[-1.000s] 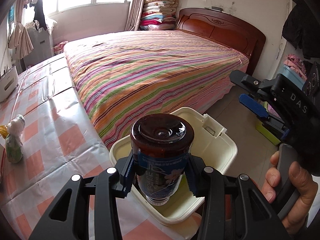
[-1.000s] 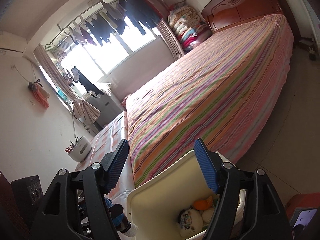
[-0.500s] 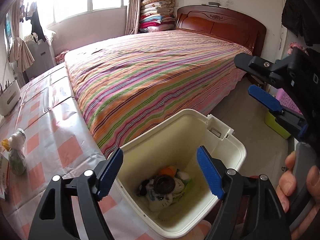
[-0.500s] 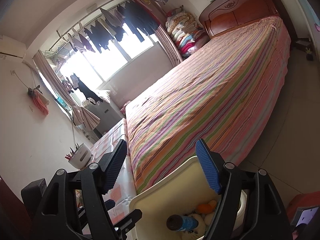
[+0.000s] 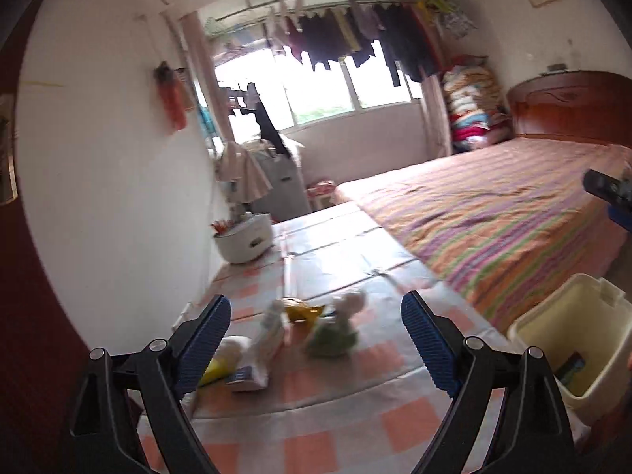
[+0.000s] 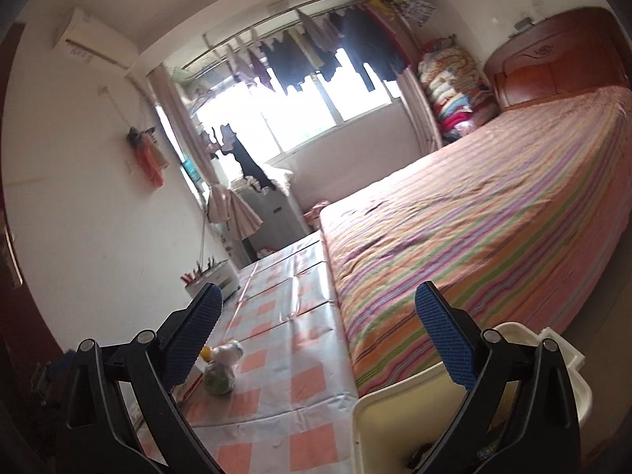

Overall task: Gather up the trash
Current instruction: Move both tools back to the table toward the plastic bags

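With the bottle dropped in the bin point(image 5: 568, 339) to its right, the left gripper point(image 5: 316, 339), jaws just opened wide and empty, now faces the remaining trash point(image 5: 292, 339) on the table point(image 5: 355, 426) ahead; the right gripper point(image 6: 320, 331) also gapes empty.

Trash point(image 5: 331, 335) on table point(image 5: 355, 426), bin point(image 5: 568, 339) right

Two hand-held grippers: left hand-held gripper point(image 5: 316, 339), right hand-held gripper point(image 6: 318, 330). One cream trash bin point(image 5: 568, 331). One checkered surface point(image 5: 347, 407). Trash on surface, blurred, count rough: one green-and-white crumpled wad point(image 5: 335, 335), one yellow scrap point(image 5: 300, 310), one white wrapper point(image 5: 256, 359). One striped bed point(image 6: 493, 213). One white utensil holder point(image 5: 245, 239).
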Tool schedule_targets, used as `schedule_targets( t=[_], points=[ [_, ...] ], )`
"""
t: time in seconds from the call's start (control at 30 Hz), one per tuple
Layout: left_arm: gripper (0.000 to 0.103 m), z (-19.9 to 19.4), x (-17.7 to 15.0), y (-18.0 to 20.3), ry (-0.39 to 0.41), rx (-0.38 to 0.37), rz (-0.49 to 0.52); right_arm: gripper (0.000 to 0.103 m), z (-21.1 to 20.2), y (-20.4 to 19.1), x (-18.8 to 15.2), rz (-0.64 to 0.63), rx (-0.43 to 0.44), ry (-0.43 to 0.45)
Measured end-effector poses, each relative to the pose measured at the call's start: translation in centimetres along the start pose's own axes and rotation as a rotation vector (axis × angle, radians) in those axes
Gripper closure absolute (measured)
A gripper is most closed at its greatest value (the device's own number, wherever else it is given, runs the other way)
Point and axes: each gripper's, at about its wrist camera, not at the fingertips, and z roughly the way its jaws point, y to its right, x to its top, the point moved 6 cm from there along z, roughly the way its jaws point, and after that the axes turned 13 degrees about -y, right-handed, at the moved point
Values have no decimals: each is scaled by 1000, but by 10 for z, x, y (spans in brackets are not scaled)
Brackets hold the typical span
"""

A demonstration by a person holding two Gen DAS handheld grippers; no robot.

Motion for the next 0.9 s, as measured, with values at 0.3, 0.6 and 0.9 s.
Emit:
schedule_targets(
  t=[0.3, 0.6, 0.9],
  points=[
    [16, 53, -50, -151, -58, 196, -184, 6, 57, -75, -54, -213, -14, -185],
    [16, 57, -68, -203, -110, 143, -306, 6, 152, -155, -97, -326, 52, -437],
    [16, 78, -80, -202, -179, 129, -311, 6, 235, -152, -117, -260, 49, -586]
  ],
)
